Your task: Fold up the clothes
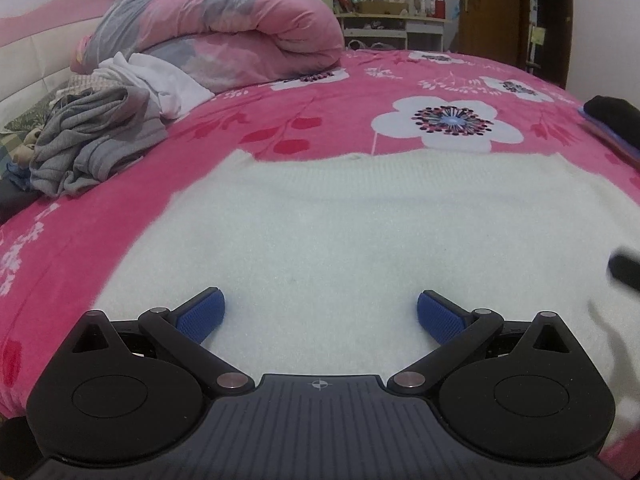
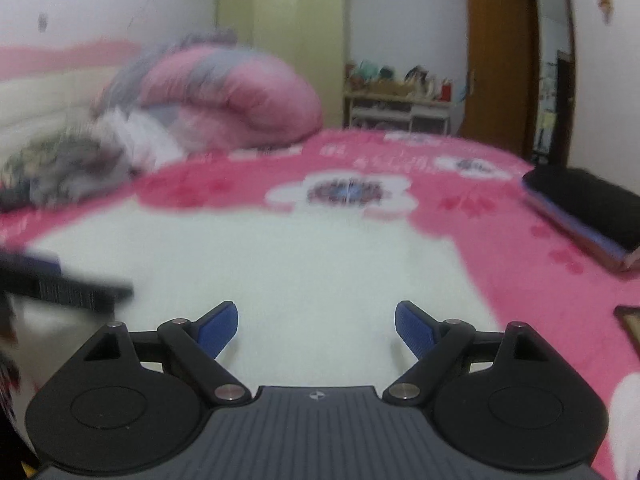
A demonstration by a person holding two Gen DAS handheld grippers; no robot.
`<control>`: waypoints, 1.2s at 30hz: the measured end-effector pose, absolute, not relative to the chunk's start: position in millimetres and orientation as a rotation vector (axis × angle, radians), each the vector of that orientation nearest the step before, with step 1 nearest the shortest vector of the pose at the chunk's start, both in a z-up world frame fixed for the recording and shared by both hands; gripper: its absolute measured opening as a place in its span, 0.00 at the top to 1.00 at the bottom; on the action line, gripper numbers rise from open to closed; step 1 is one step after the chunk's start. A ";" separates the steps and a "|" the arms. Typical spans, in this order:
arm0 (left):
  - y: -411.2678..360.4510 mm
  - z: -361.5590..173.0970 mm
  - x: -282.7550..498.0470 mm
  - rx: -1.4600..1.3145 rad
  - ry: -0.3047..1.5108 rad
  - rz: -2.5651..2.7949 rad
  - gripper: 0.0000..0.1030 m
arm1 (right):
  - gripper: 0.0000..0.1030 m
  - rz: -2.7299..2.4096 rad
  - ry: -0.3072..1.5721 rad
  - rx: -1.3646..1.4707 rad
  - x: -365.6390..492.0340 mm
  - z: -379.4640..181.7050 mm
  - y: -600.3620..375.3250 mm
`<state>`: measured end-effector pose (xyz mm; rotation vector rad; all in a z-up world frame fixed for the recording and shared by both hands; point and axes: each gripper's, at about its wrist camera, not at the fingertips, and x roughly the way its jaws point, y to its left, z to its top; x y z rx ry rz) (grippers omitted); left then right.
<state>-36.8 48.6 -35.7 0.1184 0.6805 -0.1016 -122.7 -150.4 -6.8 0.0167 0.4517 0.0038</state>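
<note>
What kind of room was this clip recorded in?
Most likely a home bedroom: a bed with a pink floral sheet, a rolled-up quilt by the headboard, and a pale wardrobe beside a wooden door. A white sweater lies spread on the bed.

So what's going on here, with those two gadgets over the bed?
Someone is folding laundry with a handheld gripper in each hand. A white sweater lies spread flat on the pink floral bedspread. The left gripper and right gripper are both open above it, holding nothing. A heap of grey clothes waits near the headboard.
</note>
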 end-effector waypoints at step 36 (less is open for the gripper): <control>52.6 -0.3 -12.4 0.113 0.435 -0.275 0.00 | 0.04 -0.038 0.477 0.043 -77.4 -47.6 -150.8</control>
